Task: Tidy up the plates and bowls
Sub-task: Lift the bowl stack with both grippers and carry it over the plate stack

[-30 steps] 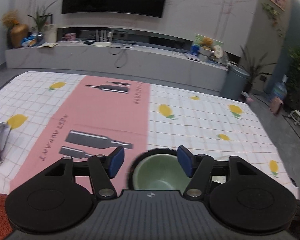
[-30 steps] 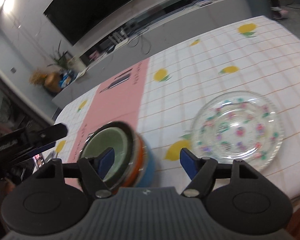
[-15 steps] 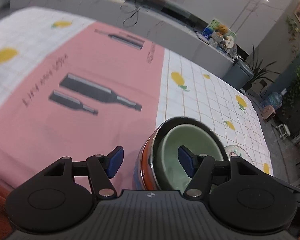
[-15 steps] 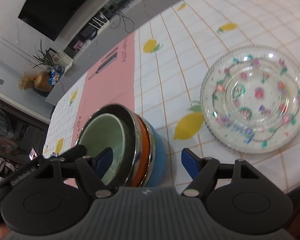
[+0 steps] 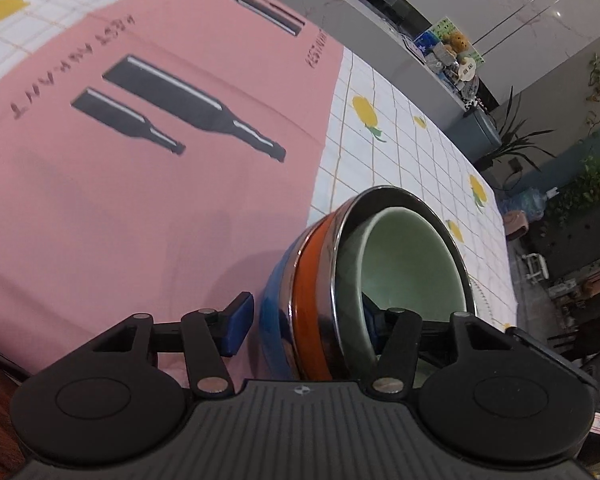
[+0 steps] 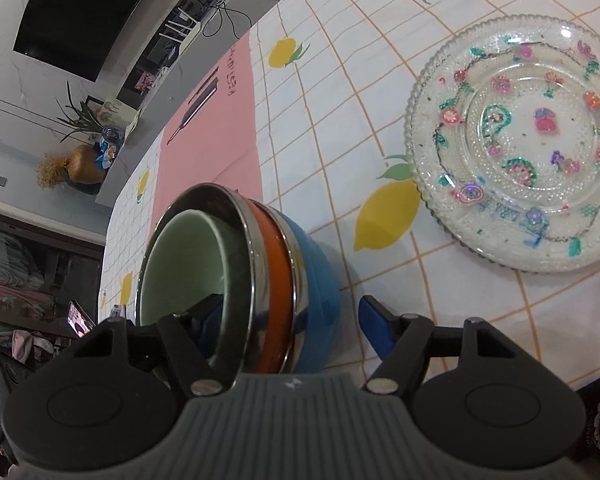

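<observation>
Nested round bowls (image 5: 380,272) – glossy green, steel, orange, blue – both hand-held grippers (image 5: 306,322) (image 6: 290,326) wide open astride rims, beaded glass plate (image 6: 516,144)

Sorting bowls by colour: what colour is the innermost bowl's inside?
Pale green; the innermost bowl shows best in the left wrist view.

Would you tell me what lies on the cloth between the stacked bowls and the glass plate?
In the right wrist view, only tablecloth with a printed lemon lies between the stacked bowls and the glass plate; no object sits there.
</observation>
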A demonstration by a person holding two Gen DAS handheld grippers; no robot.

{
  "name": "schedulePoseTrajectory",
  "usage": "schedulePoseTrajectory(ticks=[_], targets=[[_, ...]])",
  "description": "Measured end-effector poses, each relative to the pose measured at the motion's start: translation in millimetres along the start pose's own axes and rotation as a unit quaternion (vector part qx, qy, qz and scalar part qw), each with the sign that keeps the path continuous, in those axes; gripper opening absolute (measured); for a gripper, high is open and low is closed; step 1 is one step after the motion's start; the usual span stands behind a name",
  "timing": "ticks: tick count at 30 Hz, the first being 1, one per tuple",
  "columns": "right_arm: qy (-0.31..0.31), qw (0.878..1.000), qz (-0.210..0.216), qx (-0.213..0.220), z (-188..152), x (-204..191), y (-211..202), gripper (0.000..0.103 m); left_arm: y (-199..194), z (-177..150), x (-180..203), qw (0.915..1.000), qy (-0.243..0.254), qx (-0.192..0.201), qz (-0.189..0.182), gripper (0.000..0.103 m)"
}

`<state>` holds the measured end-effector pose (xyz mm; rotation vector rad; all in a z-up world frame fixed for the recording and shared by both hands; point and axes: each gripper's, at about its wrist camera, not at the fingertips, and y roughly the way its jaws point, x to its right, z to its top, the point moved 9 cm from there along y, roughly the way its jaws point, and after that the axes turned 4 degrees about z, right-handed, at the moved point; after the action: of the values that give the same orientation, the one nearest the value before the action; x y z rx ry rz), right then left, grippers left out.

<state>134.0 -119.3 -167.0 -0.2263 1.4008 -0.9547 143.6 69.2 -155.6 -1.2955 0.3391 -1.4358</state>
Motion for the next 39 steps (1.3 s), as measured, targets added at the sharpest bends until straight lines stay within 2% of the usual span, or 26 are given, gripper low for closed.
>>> schedulePoseTrajectory(ticks=[8, 16, 25, 32, 39], targets=[[0.03, 0.999, 0.023, -0.013, 3, 2, 9, 0.06, 5, -4, 0, 0.9993, -0.022, -0.02, -0.022, 0.062], [0.038, 0.999, 0.015, -0.007, 2, 7, 5, 0.051, 3, -4, 5, 0.9997, -0.011, -0.012, -0.02, 0.061], [0.047, 0.999, 0.002, -0.003, -1, 13, -5, 0.049, 0, -9, 14, 0.9997, -0.009, -0.013, -0.017, 0.061], [0.049, 0.999, 0.007, 0.013, 5, 19, -31, 0.049, -2, -12, 43, 0.9995, 0.008, -0.012, -0.028, 0.061], [0.047, 0.998, 0.006, 0.039, 22, 31, -76, 0.049, 5, -16, 98, 0.9977, 0.043, -0.015, -0.05, 0.061]])
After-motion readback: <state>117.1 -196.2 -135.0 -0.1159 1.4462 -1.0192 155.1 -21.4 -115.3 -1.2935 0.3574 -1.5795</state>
